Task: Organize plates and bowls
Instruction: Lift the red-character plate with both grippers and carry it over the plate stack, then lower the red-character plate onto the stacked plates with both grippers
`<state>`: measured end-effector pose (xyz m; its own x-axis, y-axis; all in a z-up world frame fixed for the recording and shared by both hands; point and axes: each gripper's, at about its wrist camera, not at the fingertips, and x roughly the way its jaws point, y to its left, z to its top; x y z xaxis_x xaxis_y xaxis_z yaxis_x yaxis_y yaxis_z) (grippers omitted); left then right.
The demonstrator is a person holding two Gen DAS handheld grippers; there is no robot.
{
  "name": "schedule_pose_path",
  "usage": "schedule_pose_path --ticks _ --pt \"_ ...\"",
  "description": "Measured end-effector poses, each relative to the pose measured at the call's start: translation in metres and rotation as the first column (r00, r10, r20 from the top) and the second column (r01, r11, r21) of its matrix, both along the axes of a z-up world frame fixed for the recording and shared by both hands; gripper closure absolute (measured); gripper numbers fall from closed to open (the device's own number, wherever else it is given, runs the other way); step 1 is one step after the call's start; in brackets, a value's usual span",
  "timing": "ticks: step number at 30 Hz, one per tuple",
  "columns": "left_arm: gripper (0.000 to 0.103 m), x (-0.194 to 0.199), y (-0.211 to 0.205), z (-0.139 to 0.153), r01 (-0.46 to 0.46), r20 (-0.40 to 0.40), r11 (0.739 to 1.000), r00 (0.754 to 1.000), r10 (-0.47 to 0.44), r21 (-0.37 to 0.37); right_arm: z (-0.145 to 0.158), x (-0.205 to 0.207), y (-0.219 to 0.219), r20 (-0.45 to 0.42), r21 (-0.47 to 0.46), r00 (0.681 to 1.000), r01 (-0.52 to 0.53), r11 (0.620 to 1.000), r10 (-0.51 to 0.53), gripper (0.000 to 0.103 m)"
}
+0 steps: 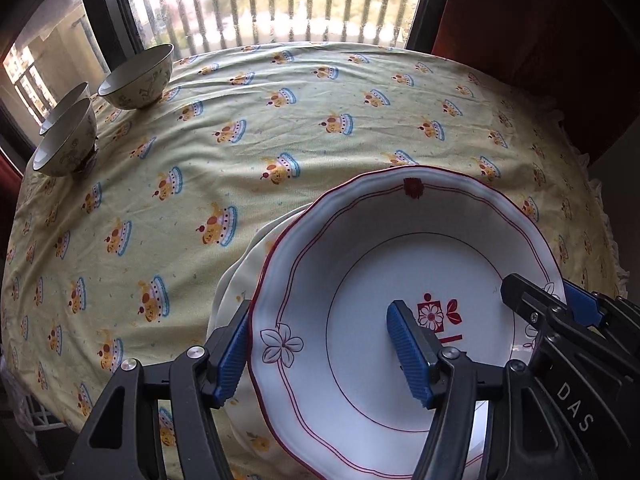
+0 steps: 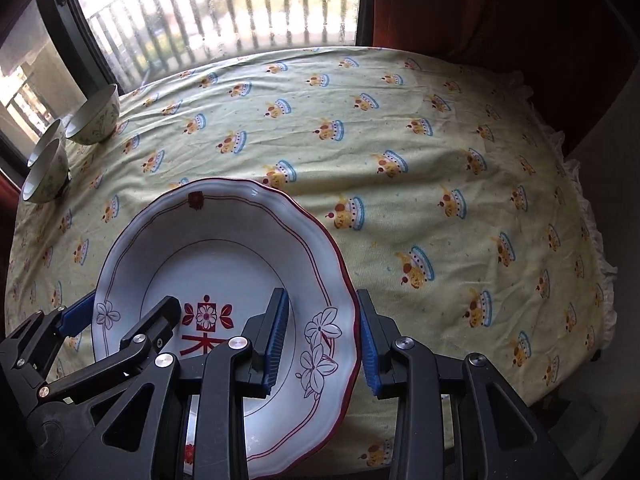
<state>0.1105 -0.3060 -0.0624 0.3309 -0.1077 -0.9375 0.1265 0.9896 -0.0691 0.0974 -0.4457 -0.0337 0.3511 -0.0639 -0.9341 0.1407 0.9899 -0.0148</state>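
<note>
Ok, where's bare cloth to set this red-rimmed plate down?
Free: the wide middle of the tablecloth, between the bowls at the far left and the frilled right edge, beyond the plate. Crowded: the far-left corner with three bowls, and the near edge, where another plate lies underneath.

We cannot see most of the cream plate (image 1: 244,276) lying under the red-rimmed plate (image 1: 360,248); only a crescent of it shows at the left in the left wrist view. The red-rimmed plate's near edge runs off the bottom of both pictures. Of the three bowls, the farthest-left bowl (image 1: 66,100) is largely covered by the bowl in front (image 1: 66,140), and a dark object at that bowl's foot is too small to identify. The floral print on the bowls is too fine to read. We cannot tell, from either view, whether the right hand-held gripper (image 2: 322,334) or the left hand-held gripper (image 1: 320,348) actually presses the plate rim.
</note>
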Motion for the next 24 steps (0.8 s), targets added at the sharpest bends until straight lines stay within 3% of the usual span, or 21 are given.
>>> schedule_pose_path --ticks 5,11,21,24 --pt "0.035 -0.005 -0.003 -0.013 -0.047 -0.034 0.999 0.998 0.047 -0.002 -0.012 0.002 -0.007 -0.033 0.001 0.999 -0.043 0.999 0.043 0.065" --pt "0.036 -0.010 -0.008 -0.016 -0.077 -0.014 0.996 0.997 0.077 0.036 -0.023 0.006 -0.006 -0.063 0.002 0.994 -0.086 0.996 0.086 0.065" --pt "0.035 -0.011 -0.009 -0.016 -0.102 -0.006 0.994 0.995 0.103 0.036 -0.020 0.002 -0.014 -0.047 0.037 0.994 -0.094 0.995 0.096 0.065" --pt "0.035 -0.011 -0.009 -0.016 -0.105 -0.004 0.994 0.994 0.105 0.040 -0.016 0.000 -0.014 -0.028 0.035 0.993 -0.112 0.993 0.113 0.075"
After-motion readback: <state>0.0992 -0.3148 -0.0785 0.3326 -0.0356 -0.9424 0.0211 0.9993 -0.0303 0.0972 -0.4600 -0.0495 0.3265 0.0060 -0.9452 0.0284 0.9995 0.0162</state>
